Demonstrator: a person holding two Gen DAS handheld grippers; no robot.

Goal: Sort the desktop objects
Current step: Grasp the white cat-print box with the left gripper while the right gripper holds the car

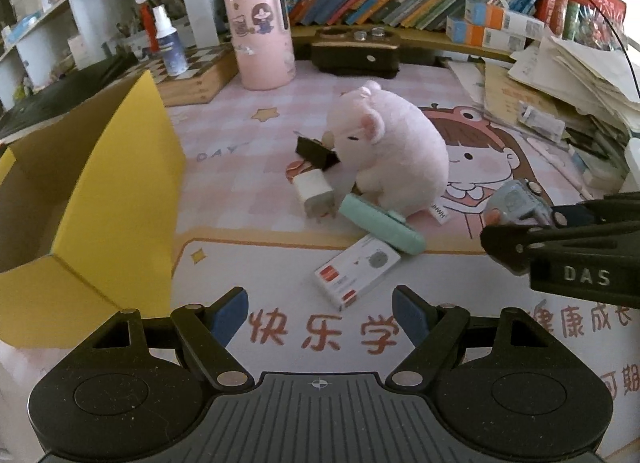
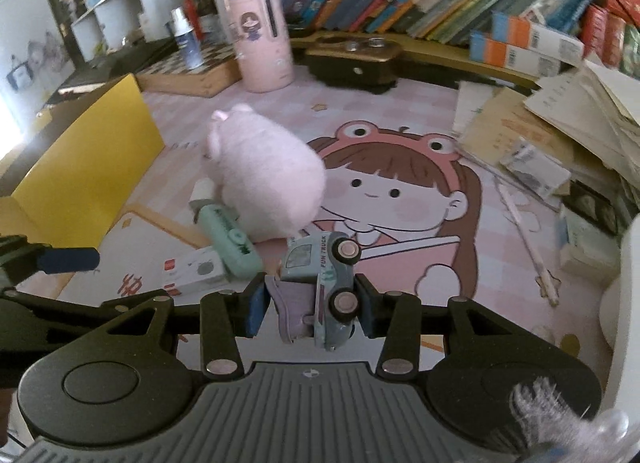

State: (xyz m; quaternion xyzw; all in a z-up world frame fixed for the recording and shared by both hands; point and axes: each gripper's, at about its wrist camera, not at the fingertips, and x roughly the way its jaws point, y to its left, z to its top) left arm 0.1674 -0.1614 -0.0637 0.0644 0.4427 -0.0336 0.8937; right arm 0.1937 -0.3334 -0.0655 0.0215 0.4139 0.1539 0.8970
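A pink cartoon desk mat (image 1: 248, 103) fronts crowded bookshelves. At left stands a yellow box (image 1: 120, 167). The left gripper (image 1: 320, 317) hangs spread and empty. The right gripper (image 2: 310, 303) pinches a toy truck (image 2: 324, 279) lettered "FUN TRUCK", lifted between its pads.

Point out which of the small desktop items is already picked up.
The pale blue toy truck: it sits clamped in the right gripper, while the others lie on the mat.
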